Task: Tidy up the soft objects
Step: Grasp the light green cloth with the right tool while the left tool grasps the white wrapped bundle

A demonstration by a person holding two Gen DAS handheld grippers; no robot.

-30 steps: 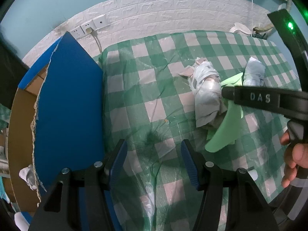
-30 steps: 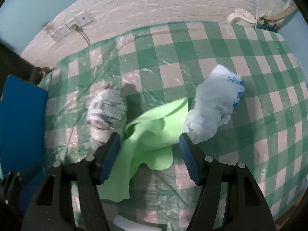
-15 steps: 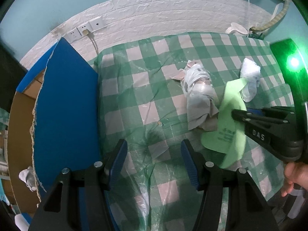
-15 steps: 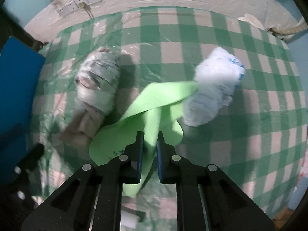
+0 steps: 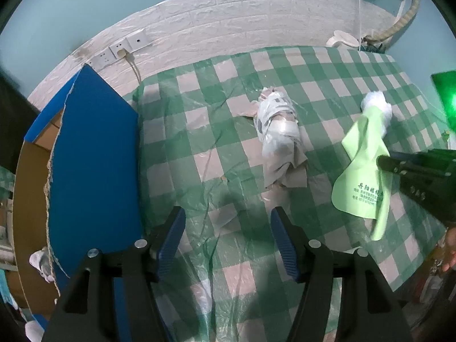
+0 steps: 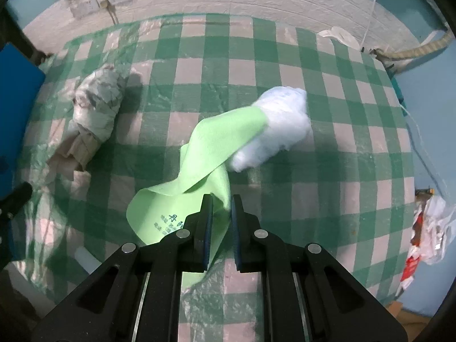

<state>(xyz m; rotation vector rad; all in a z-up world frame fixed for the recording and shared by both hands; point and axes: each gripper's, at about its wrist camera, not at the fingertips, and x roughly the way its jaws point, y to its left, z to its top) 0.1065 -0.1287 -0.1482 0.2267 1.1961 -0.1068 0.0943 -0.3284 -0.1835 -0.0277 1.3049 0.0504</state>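
Cloth (image 6: 216,148) lies between taped bundle (image 6: 94,108) and wad (image 6: 282,125) on table (image 6: 342,154).

Left claw (image 5: 228,242): matte black plastic frame, two angular arms with triangular cut-outs, blue ribbed pads (image 5: 171,242) on inner faces of fingers, round silver screw heads at finger joints. Right claw (image 6: 219,225): same black frame, same silver screws, blue pads (image 6: 205,228), slotted cut-outs along body. In left wrist view, right claw's side carries faint pale lettering on black casing, green indicator light (image 5: 451,104) glowing above it. Fingertips of person's hand (image 5: 450,250) visible at right edge; no sleeve visible.
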